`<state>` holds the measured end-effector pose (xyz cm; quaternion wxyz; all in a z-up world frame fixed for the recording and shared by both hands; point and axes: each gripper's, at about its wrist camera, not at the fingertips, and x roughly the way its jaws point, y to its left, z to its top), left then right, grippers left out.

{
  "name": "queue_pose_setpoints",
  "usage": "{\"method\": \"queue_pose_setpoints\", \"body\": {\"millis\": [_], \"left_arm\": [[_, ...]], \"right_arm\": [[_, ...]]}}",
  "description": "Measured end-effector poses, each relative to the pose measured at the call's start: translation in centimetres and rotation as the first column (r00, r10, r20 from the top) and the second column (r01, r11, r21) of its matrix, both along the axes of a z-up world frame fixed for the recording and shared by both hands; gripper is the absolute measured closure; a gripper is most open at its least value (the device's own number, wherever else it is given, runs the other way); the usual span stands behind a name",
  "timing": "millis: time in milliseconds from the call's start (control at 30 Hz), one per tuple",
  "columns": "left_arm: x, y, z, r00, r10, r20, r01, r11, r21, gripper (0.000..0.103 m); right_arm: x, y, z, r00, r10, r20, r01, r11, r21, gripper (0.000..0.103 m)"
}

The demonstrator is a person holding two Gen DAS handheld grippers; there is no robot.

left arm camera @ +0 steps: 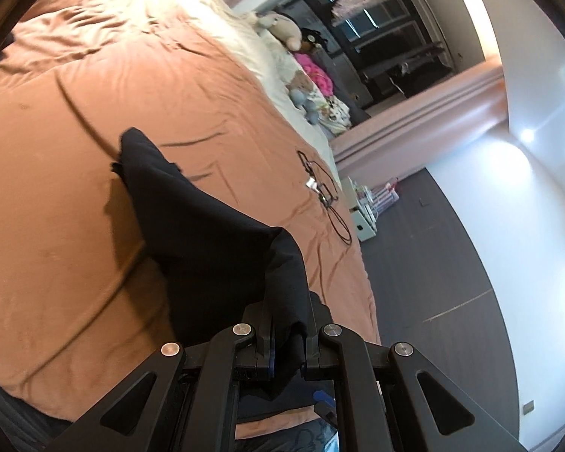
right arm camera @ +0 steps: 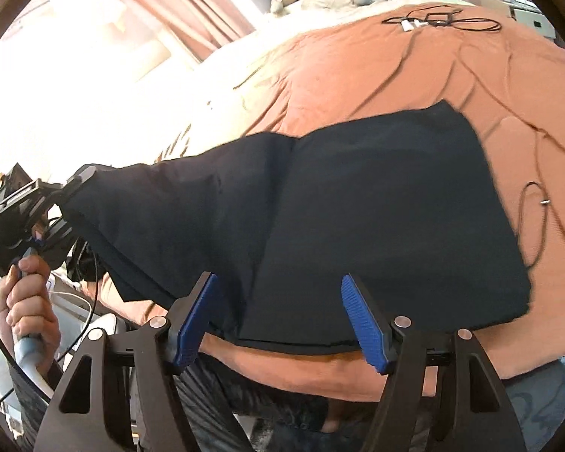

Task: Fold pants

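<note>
Left gripper (left arm camera: 286,335) pinches the pants (right arm camera: 358,233), lifting the left end to fold it over; right gripper (right arm camera: 278,320) gapes wide, empty, near the pants' near edge.

The pants (right arm camera: 358,226) are black, plain and matte, already folded into a broad, flat panel with a seam-like crease running down the middle. Their right part lies flat on the near side of the bed, the near edge along the bed's edge. Their left corner is lifted off the bed and pulled taut, so the cloth slopes upward to the left.
</note>
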<state>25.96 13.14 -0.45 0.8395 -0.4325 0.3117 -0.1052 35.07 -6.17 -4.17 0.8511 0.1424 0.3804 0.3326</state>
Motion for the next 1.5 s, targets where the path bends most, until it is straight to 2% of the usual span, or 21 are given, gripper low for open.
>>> {"method": "queue_pose_setpoints", "body": {"millis": [133,333,633,933,1167,1267,1500], "left_arm": [[1.6,-2.5,0.8,0.999,-0.04,0.007,0.04,0.999,0.021,0.095],[4.2,-6.2,1.2,0.994,-0.109,-0.008,0.109,0.993,0.051,0.095],[7.2,-12.6,0.0,0.972,-0.233,-0.043,0.236,0.969,0.079,0.095],[9.2,-19.1,-2.9,0.923,-0.366,-0.119,0.378,0.92,0.105,0.095],[9.0,-23.6,-5.2,0.86,-0.474,-0.188,0.502,0.853,0.143,0.095],[8.5,-24.3,-6.0,0.841,-0.502,-0.203,0.532,0.835,0.142,0.095],[7.4,-24.1,-8.0,0.817,-0.531,-0.224,0.558,0.826,0.08,0.095]], "right_arm": [[0.0,-3.0,0.0,0.999,-0.045,0.006,0.045,0.999,0.017,0.036],[-0.7,-5.0,-0.4,0.994,-0.112,0.0,0.111,0.992,0.061,0.036],[-2.6,-9.5,-1.2,0.978,-0.203,-0.041,0.206,0.974,0.089,0.036],[-4.4,-12.3,-1.3,0.964,-0.26,-0.059,0.265,0.96,0.094,0.036],[-5.3,-13.8,-1.6,0.953,-0.295,-0.074,0.302,0.947,0.109,0.036],[-5.6,-14.2,-1.7,0.949,-0.305,-0.079,0.312,0.944,0.11,0.036],[-6.1,-14.7,-1.7,0.948,-0.309,-0.083,0.317,0.942,0.114,0.036]]}}
